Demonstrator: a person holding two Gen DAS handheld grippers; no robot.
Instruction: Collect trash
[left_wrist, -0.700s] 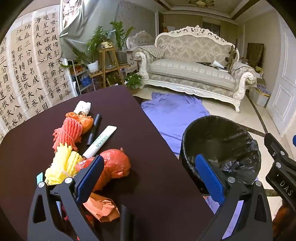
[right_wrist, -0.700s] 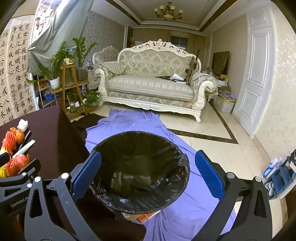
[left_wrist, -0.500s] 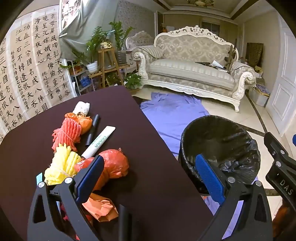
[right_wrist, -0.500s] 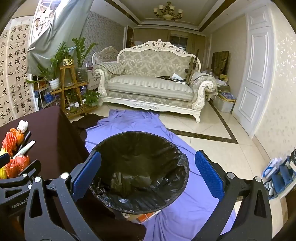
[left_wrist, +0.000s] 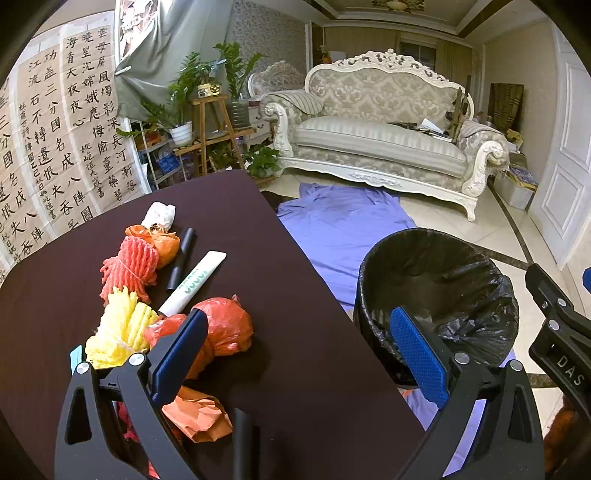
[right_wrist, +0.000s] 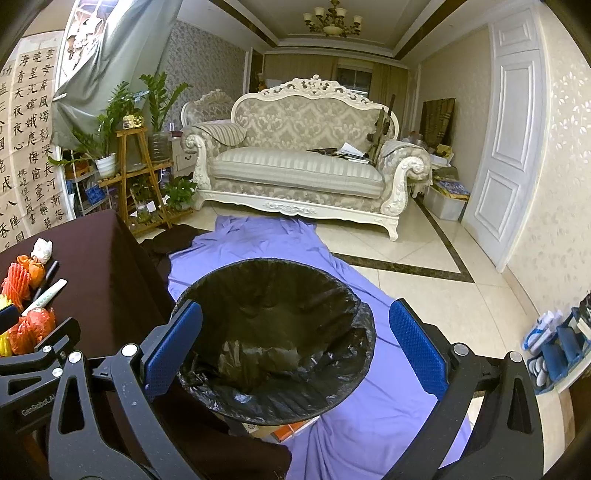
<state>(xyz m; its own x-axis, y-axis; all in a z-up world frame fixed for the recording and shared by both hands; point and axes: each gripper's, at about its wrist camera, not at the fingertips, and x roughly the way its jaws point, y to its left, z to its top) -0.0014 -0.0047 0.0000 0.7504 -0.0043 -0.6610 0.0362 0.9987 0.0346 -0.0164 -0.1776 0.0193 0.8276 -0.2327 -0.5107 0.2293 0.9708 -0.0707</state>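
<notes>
The job was only getting started, because all the trash lay on the dark table (left_wrist: 288, 295) and none of it was being held. The left gripper (left_wrist: 295, 350) hung over the table with its two blue pads wide apart and nothing between them. The right gripper (right_wrist: 295, 347) was wide open too, with nothing in it, and it pointed down at the bin (right_wrist: 275, 332), which had a black bag inside and stood on a purple sheet (right_wrist: 369, 417) on the floor, just beside the table edge. The trash sat in a little heap on the left part of the table. A red crumpled bag (left_wrist: 225, 325) lay closest to the left gripper, right by its left pad. Next to that was a yellow foam net (left_wrist: 118, 328), and a red foam net (left_wrist: 127, 266) lay a bit farther off. Behind those were an orange wrapper (left_wrist: 162, 240), a white paper ball (left_wrist: 159, 215), a white tube (left_wrist: 194, 282) and a black tube (left_wrist: 181, 258). One more piece of orange paper (left_wrist: 199, 417) lay low down, near the base of the gripper, beside another black tube (left_wrist: 242, 435). I think the next move would be to slide the left gripper a bit to the left, so the red bag sat between the pads, then squeeze them shut. After that the bag would need to be carried to the right and let go over the bin. The bag looked soft and light, so a gentle squeeze should be enough.
</notes>
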